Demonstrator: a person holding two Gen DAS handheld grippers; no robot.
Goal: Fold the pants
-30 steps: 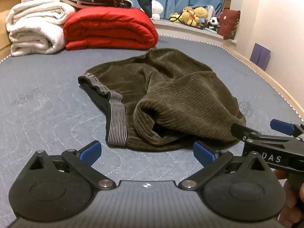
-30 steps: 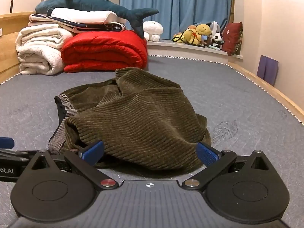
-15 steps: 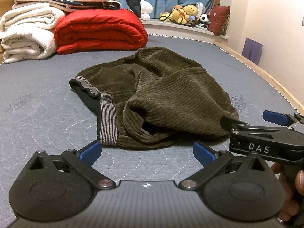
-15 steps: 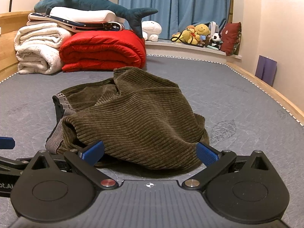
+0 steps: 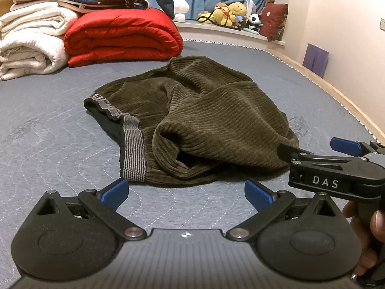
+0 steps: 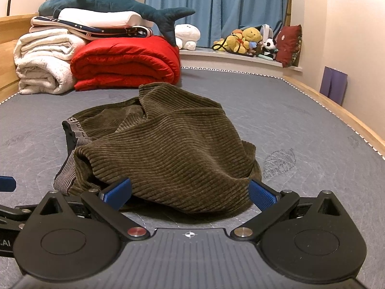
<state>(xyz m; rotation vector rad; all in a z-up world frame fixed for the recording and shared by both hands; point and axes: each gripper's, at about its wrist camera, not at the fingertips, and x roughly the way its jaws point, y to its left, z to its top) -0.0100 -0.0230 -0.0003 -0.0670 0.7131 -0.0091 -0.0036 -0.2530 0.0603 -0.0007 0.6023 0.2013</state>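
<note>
Olive corduroy pants (image 5: 199,122) lie crumpled in a heap on the grey quilted mattress (image 5: 48,144), with the grey striped waistband (image 5: 133,149) toward the left. They also show in the right wrist view (image 6: 168,149). My left gripper (image 5: 185,192) is open and empty, just short of the heap's near edge. My right gripper (image 6: 190,192) is open, low at the near edge of the heap, its fingers on either side of the cloth. It also shows at the right of the left wrist view (image 5: 336,163).
A folded red quilt (image 5: 120,36), white blankets (image 5: 28,45) and a plush shark (image 6: 115,2) are stacked at the far left. Stuffed toys (image 6: 247,41) line the window ledge. The wooden bed rim (image 6: 336,113) runs along the right.
Both grippers have shifted slightly. The left wrist view has drawn back and lowered a little; the right gripper sits a bit higher in it. The pants have not moved.
</note>
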